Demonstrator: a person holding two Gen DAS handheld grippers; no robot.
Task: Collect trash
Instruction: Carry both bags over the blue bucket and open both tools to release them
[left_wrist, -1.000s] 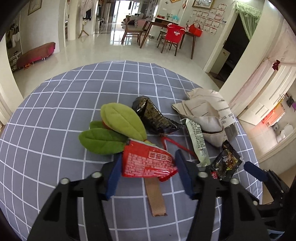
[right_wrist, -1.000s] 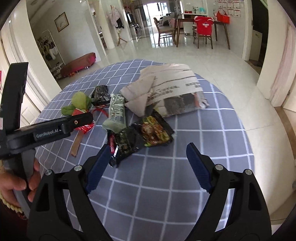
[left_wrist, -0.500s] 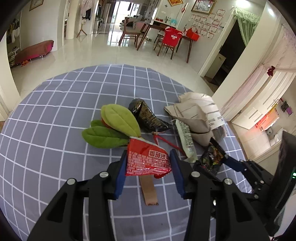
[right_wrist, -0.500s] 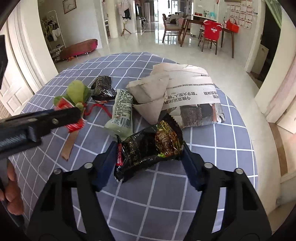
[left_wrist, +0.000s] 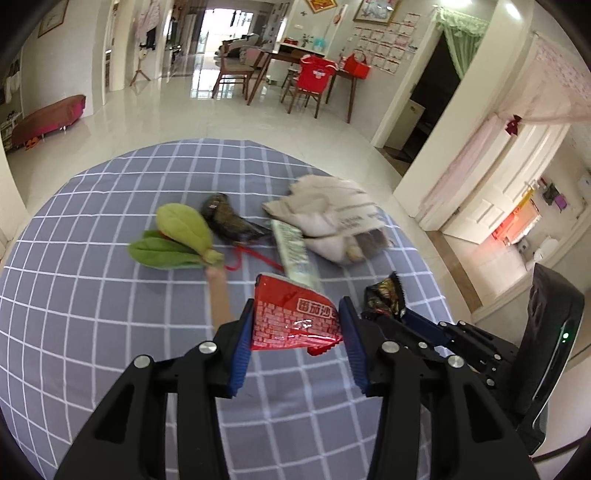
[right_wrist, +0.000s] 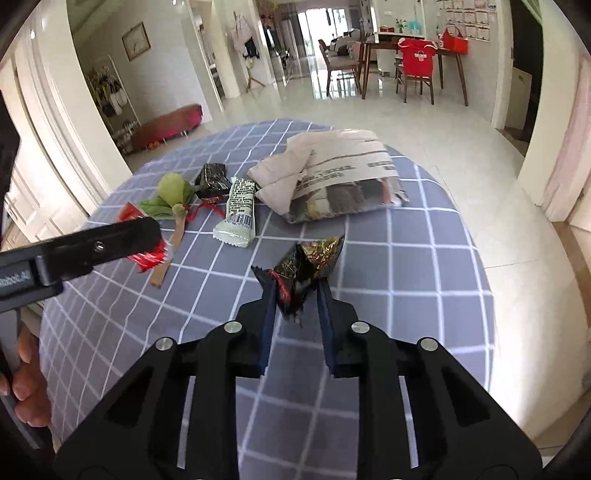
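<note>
Here both grippers tilt down over the round table in its grey checked cloth. The left gripper clamps a shiny red snack wrapper, lifted off the cloth. The right gripper, jaws closing, pinches a crumpled black foil wrapper. Only the right view shows a hand at the left gripper's handle.

Right claw: jaws closing on a crumpled black snack wrapper, pinched between the blue pads. Left claw: at frame left, red wrapper in it. Surface: round, grey checked cloth. On it: white bar wrapper, dark packet, green plush leaves with tan strap, folded newspaper. Person's fingers at lower left.
</note>
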